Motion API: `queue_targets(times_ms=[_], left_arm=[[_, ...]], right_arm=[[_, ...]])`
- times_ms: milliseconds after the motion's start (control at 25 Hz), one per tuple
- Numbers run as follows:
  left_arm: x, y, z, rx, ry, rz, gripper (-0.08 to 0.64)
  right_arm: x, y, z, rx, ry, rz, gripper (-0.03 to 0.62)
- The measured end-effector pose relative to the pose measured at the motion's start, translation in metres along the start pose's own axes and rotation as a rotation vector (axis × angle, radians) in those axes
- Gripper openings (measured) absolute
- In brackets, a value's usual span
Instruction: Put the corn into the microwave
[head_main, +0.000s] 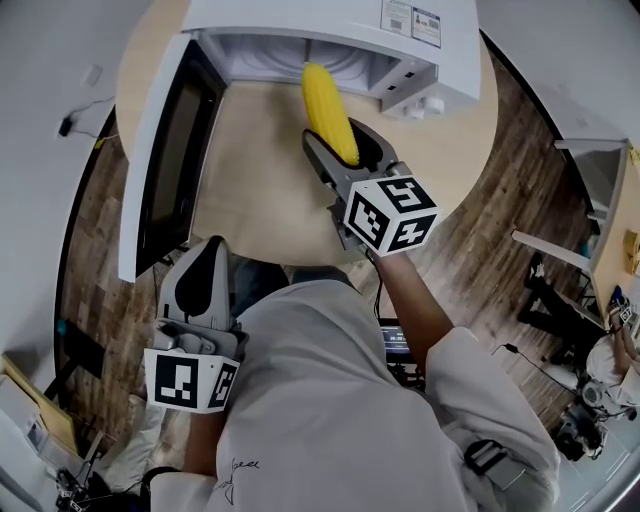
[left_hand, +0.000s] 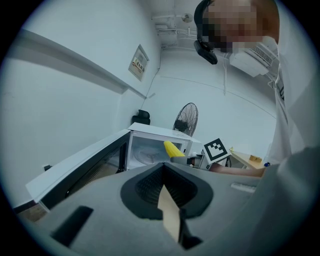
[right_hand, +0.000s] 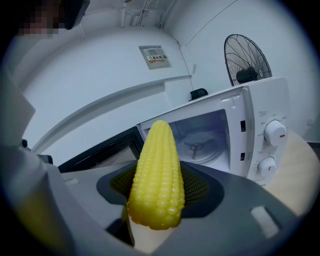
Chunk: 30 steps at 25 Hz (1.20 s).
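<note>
A yellow corn cob (head_main: 330, 110) is clamped lengthwise in my right gripper (head_main: 345, 142), whose jaws are shut on its thick end. The cob's tip points into the open cavity of the white microwave (head_main: 330, 22) and sits just at its mouth. In the right gripper view the corn (right_hand: 157, 175) rises between the jaws, with the glass turntable (right_hand: 200, 147) behind it. The microwave door (head_main: 165, 150) is swung wide open to the left. My left gripper (head_main: 208, 255) hangs back at the near edge of the table, empty, its jaws together; in its own view the left gripper (left_hand: 165, 192) faces the microwave (left_hand: 150, 135) and corn (left_hand: 173, 148).
The microwave stands on a round wooden table (head_main: 260, 190) with bare top in front of the cavity. Its control knobs (right_hand: 275, 132) are on the right side. A standing fan (right_hand: 245, 62) is behind it. A second desk (head_main: 610, 240) is at the far right.
</note>
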<state>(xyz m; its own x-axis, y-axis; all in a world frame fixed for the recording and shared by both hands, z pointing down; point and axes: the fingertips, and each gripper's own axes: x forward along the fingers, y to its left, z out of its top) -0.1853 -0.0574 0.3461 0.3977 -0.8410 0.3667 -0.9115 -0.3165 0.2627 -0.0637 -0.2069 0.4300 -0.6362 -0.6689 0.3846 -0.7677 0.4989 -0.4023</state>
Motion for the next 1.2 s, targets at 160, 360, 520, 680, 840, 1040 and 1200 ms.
queue_targets(times_ms=[160, 360, 520, 680, 840, 1040, 1200], left_arm=[[-0.003, 0.005, 0.0, 0.007, 0.01, 0.007, -0.008], [-0.002, 0.007, 0.0, -0.001, 0.004, 0.016, -0.008], [-0.003, 0.011, 0.0, 0.001, 0.007, 0.019, -0.008], [-0.002, 0.013, 0.001, 0.001, 0.006, 0.019, -0.008], [0.0, 0.012, -0.001, -0.001, 0.016, 0.012, -0.008], [0.001, 0.015, 0.001, 0.003, 0.018, 0.012, -0.008], [0.0, 0.018, 0.0, 0.001, 0.025, 0.02, -0.008]], right_arm=[[0.013, -0.003, -0.006, 0.006, 0.005, -0.011, 0.262], [0.025, -0.013, -0.009, -0.01, 0.026, -0.028, 0.262], [0.037, -0.02, -0.012, -0.013, 0.037, -0.044, 0.262], [0.047, -0.03, -0.011, -0.022, 0.037, -0.064, 0.262], [0.056, -0.038, -0.014, -0.018, 0.051, -0.076, 0.261], [0.067, -0.045, -0.011, -0.018, 0.042, -0.088, 0.261], [0.078, -0.053, -0.01, -0.016, 0.042, -0.103, 0.261]])
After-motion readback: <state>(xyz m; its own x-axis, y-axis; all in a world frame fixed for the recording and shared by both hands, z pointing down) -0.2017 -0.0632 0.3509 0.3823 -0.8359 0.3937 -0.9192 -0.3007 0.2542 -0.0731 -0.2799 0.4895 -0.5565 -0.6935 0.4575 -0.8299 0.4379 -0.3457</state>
